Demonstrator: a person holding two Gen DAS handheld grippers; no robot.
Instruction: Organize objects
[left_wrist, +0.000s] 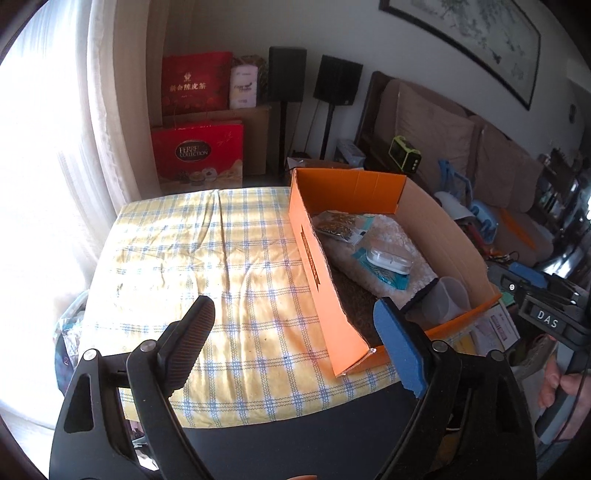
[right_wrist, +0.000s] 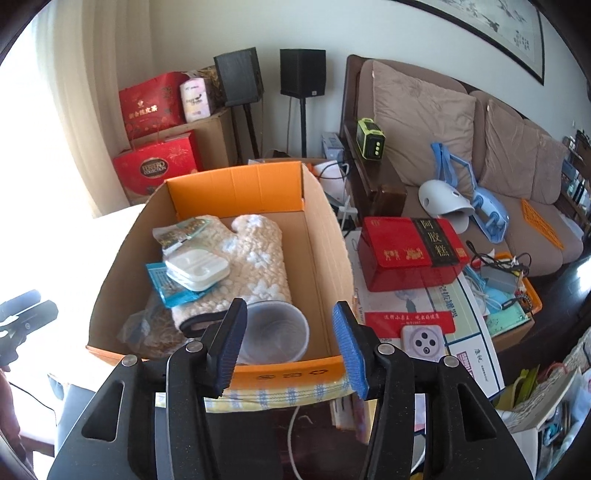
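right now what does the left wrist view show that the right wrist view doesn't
Only the left wrist view shows the yellow and blue checked cloth spread wide over the table, bare of objects, and the left tool open with nothing between its fingers.

Only the right wrist view shows the red rectangular gift box with gold characters, the white square plug adapter and the right tool open and empty.

Both show the orange cardboard box holding a cream knitted mitt, a white plastic case and a clear plastic cup.
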